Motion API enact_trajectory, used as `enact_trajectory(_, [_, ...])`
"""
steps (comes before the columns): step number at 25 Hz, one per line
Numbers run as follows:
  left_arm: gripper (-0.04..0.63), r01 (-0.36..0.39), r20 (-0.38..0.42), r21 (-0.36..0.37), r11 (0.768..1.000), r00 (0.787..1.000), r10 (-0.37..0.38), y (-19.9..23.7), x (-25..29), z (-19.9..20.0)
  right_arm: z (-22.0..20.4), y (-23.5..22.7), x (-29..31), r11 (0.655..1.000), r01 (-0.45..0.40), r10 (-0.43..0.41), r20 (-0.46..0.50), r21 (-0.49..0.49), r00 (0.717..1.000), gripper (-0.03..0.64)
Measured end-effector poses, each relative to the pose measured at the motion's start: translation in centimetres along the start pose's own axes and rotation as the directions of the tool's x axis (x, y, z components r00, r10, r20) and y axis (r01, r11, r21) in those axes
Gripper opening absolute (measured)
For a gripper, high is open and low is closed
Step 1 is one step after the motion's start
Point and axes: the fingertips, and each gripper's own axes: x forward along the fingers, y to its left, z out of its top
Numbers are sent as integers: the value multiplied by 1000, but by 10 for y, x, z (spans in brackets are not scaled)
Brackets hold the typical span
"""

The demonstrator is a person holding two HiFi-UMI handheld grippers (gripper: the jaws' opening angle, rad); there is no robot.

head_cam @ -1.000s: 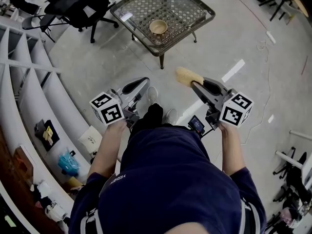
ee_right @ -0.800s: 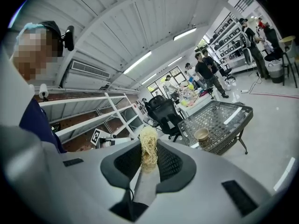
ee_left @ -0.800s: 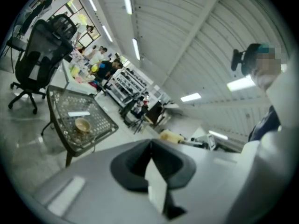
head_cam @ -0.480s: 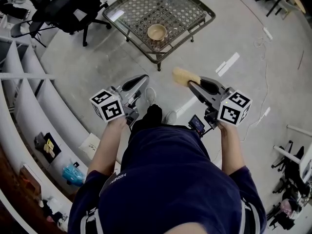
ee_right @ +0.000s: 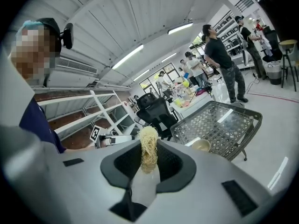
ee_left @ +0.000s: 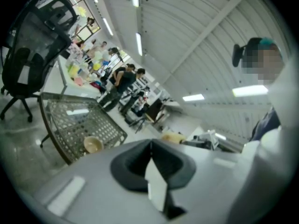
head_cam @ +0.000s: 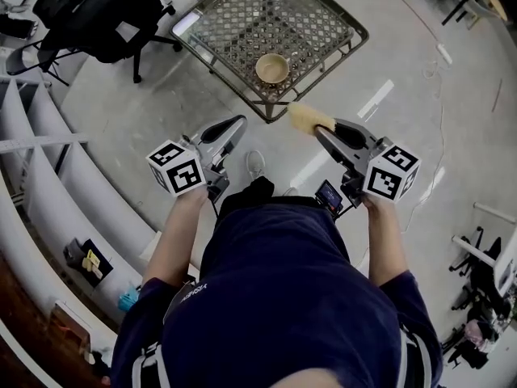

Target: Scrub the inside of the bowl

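The small round tan bowl stands upright, mouth up, on the low bench, which has a dark metal frame and a glass top over a lattice pattern. The bowl sits near the corner of the bench that points toward the person. Its rim looks a little paler than its inside, but it is too small in every view to show more of the inside. The right gripper has its jaws pressed together on a yellow stringy scrubber, and a tuft of the scrubber stands out past the jaw tips. In the head view this tuft lies just in front of the near corner of the bench, and the bowl is a little beyond it. The left gripper has its jaws closed against each other with nothing between them. Both grippers are held in the air over the grey floor, apart from the bench, one on each side of the person's light shoe. A black office chair stands to the left of the bench, and white shelves run along the left side. In the right gripper view, several people stand far behind the bench.
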Motion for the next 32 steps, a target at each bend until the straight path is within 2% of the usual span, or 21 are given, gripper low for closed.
enact_trajectory(9, [5, 19, -26, -3, 1000, 999, -19, 41, 5, 37, 22, -16, 36, 997, 64, -64, -4, 32, 998, 72])
enact_trajectory(15, [5, 15, -46, -13, 1000, 999, -15, 61, 23, 43, 30, -34, 42, 994, 94, -93, -14, 48, 996, 72])
enact_trajectory(24, [5, -65, -92, -22, 998, 994, 62, 104, 61, 49, 43, -86, 69, 993, 68, -63, -54, 97, 997, 72])
enact_trajectory(32, [6, -171, -174, 49, 984, 969, 177, 144, 104, 41, 61, -132, 81, 993, 44, -33, -100, 109, 994, 72])
